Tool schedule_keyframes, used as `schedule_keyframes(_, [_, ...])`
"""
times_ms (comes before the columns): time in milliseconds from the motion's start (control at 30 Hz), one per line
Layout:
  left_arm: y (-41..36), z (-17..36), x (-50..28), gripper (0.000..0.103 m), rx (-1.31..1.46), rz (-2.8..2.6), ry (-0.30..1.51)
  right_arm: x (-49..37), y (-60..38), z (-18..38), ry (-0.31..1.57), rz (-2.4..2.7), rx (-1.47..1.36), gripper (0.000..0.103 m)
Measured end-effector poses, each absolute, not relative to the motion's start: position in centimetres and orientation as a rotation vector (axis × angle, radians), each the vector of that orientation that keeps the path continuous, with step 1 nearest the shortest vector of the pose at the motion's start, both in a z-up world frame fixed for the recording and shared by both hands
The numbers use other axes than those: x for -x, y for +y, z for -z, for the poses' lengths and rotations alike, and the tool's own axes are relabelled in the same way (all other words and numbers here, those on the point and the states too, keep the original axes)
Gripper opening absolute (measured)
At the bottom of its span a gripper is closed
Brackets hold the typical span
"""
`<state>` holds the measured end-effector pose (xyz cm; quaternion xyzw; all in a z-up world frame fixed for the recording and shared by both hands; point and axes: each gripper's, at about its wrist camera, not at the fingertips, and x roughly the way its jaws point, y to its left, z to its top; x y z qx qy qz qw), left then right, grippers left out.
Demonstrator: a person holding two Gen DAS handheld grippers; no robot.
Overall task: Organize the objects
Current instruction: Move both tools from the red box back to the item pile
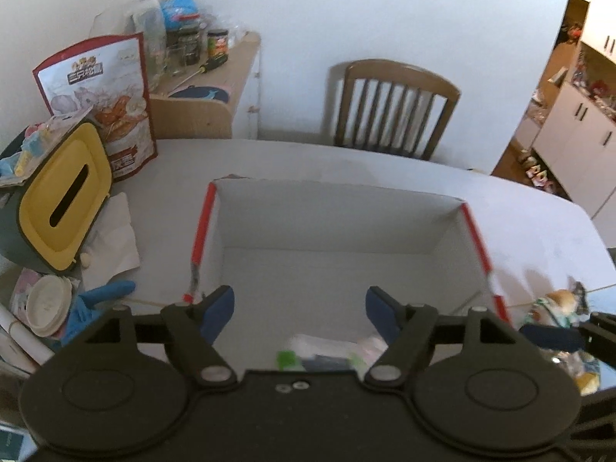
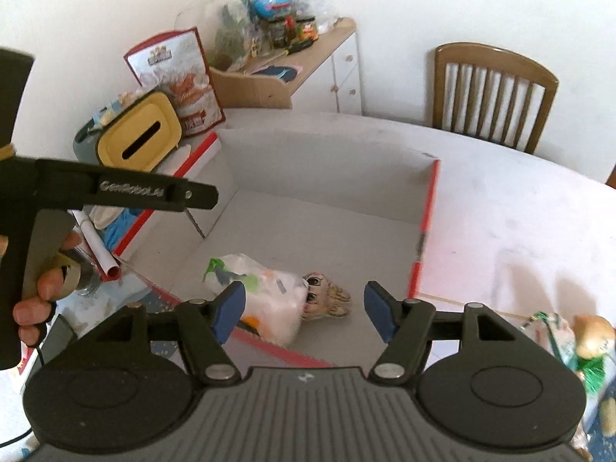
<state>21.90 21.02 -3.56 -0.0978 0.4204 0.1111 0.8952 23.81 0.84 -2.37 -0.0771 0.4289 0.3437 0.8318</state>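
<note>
Both my tools gape, holding nothing: left tool point(image 1: 300, 308), right tool point(image 2: 304, 310) above box point(image 2: 327, 211); plastic bag point(image 2: 265, 300) centre frame.

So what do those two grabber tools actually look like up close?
Both are matte black plastic. The left gripper and right gripper each have two angled fingers tipped with blue pads, silver pivot pins, and round black discs on either side. The right one's body is ribbed grey. Seen from the right camera, the left has a pistol-style handle with white lettering, held by a bare hand.
</note>
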Motion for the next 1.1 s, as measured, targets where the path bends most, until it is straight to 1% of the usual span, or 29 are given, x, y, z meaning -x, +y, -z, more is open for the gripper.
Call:
schedule_keyframes(67, [20.2,3.0,-21.3,0.076,0.198,-0.21,0.858,-23.4,-0.5,1.7,0.897,-0.723,0.137,0.072])
schedule_keyframes(567, [11.8,0.0,-17.7,0.082,0.132,-0.074,0.796,-20.3,-9.7,-2.6,0.797,-0.695,0.029,0.072])
schedule_keyframes(600, [11.1,0.0,-17.6,0.082,0.126,-0.065,0.794,-20.1,-10.5,-2.8,0.79,-0.693,0.024,0.073])
schedule_keyframes(633, [10.6,-0.1,-17.5,0.083,0.123,-0.059,0.793,-19.9,-11.4,-3.0,0.782,-0.687,0.018,0.076])
schedule_keyframes(700, [9.4,0.0,-17.4,0.084,0.124,-0.045,0.799,-19.6,-13.2,-3.4,0.769,-0.678,0.01,0.077])
schedule_keyframes(933, [4.8,1.2,-17.6,0.084,0.092,-0.007,0.831,-18.9,-19.3,-2.7,0.763,-0.629,0.037,0.077])
schedule_keyframes(1100, [1.5,2.3,-17.9,0.088,0.084,0.022,0.858,-19.4,-23.6,-1.3,0.796,-0.593,0.027,0.077])
